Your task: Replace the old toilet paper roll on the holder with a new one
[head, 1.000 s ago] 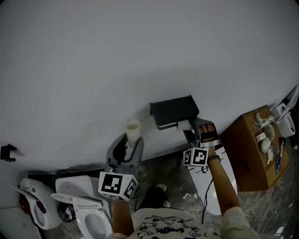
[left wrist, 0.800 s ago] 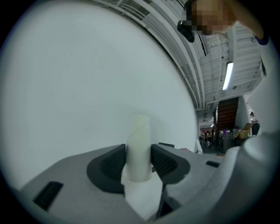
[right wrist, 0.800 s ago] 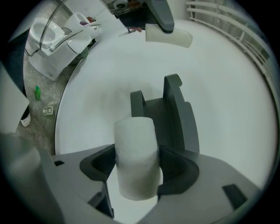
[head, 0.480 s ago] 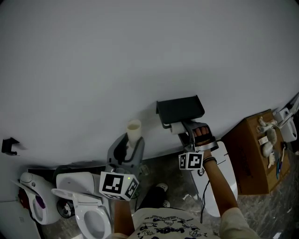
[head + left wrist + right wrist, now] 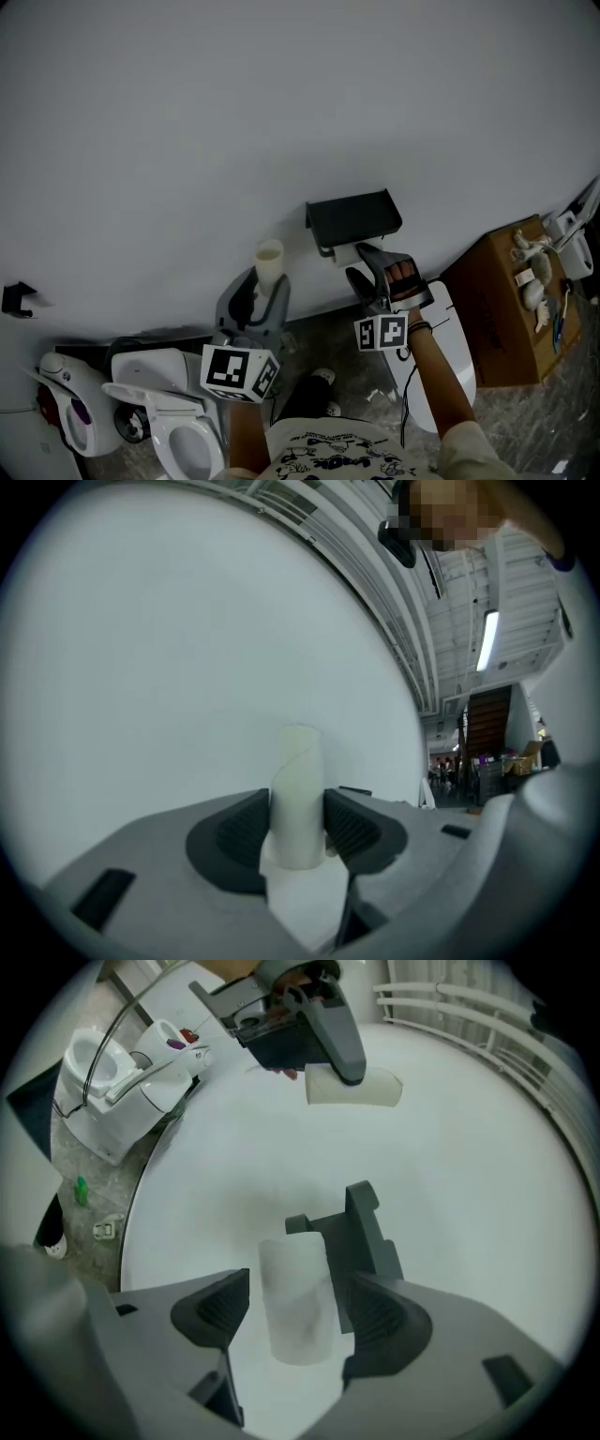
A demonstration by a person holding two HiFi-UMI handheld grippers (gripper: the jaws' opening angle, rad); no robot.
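Right fingers (image 5: pixel 211 1312) either side of roll (image 5: pixel 298 1302)

A staged bathroom corner, apparently set up inside a larger hall rather than a home. A dark toilet paper holder (image 5: pixel 354 217) hangs on a plain white wall (image 5: pixel 234 112) just right of centre in the head view. Several white toilets stand loose on the mottled stone-look floor (image 5: pixel 347 366): one with its seat raised (image 5: pixel 183 436) at 7 o'clock, another (image 5: pixel 70 412) at 8 o'clock, a closed lid (image 5: pixel 450 347) at 4 o'clock. A cardboard box (image 5: pixel 497 309) of small fittings sits at 3 o'clock. The left gripper view shows, at 2 o'clock, an industrial ceiling with a strip light (image 5: pixel 487 639), and at 3 o'clock a staircase (image 5: pixel 487 719).
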